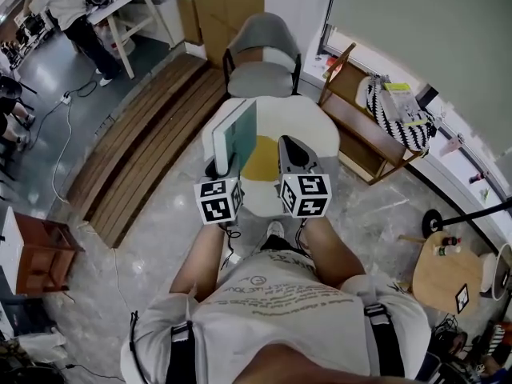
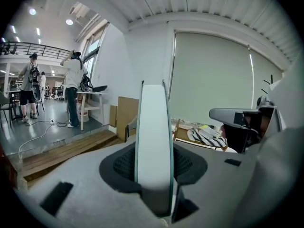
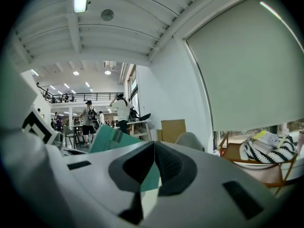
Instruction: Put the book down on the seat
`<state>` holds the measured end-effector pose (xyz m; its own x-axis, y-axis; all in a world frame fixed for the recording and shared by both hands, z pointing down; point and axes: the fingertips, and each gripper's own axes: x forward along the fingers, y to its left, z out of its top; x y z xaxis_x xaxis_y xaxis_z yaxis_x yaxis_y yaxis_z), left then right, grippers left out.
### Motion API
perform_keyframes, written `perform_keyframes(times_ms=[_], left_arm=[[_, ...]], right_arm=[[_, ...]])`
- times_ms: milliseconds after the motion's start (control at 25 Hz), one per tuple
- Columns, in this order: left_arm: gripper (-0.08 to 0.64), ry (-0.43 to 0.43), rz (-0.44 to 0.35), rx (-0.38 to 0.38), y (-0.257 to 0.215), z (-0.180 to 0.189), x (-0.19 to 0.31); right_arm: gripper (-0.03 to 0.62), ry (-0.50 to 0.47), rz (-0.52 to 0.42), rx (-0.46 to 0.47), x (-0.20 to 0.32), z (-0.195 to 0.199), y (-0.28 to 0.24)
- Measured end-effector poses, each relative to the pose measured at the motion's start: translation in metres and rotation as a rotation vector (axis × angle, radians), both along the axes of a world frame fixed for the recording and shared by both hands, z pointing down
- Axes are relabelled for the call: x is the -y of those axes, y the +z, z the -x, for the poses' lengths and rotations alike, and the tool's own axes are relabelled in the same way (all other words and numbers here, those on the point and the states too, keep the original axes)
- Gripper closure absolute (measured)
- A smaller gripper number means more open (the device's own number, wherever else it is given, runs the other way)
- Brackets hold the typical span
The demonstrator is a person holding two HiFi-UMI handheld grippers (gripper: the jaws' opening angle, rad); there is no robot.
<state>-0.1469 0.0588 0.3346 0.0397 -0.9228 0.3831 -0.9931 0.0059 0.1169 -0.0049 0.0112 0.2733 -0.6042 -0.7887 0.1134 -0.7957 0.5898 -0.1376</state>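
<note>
A book [image 1: 238,134] with a teal cover and white page edges stands upright in my left gripper [image 1: 226,166], which is shut on its lower edge. In the left gripper view the book [image 2: 153,141] fills the gap between the dark pads of that gripper [image 2: 153,177]. It hangs over a white round seat [image 1: 316,126] with a yellow middle. My right gripper [image 1: 290,146] hovers beside the book over the same seat. Its jaws meet with nothing between them [image 3: 153,167]. The teal cover [image 3: 108,139] shows to its left.
A grey chair [image 1: 260,66] stands behind the seat. At the right, a wooden rack [image 1: 360,134] holds a striped bag [image 1: 396,114]. A slatted wooden platform [image 1: 144,146] lies at the left, a round wooden table [image 1: 444,278] at the lower right. People [image 1: 72,10] stand far left.
</note>
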Motion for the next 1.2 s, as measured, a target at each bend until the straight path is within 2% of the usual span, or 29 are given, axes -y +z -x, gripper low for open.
perform_keyframes(times_ms=[600, 960, 1200], left_arm=[[0.388, -0.047, 0.009, 0.016, -0.01, -0.02, 0.09], [0.388, -0.029, 0.03, 0.018, -0.003, -0.035, 0.123], [0.388, -0.002, 0.046, 0.03, 0.003, -0.032, 0.14]], right_arm=[[0.563, -0.058, 0.024, 0.01, 0.098, -0.017, 0.002], [0.563, -0.039, 0.053, 0.012, 0.134, -0.035, 0.012], [0.565, -0.019, 0.055, 0.022, 0.148, -0.032, 0.015]])
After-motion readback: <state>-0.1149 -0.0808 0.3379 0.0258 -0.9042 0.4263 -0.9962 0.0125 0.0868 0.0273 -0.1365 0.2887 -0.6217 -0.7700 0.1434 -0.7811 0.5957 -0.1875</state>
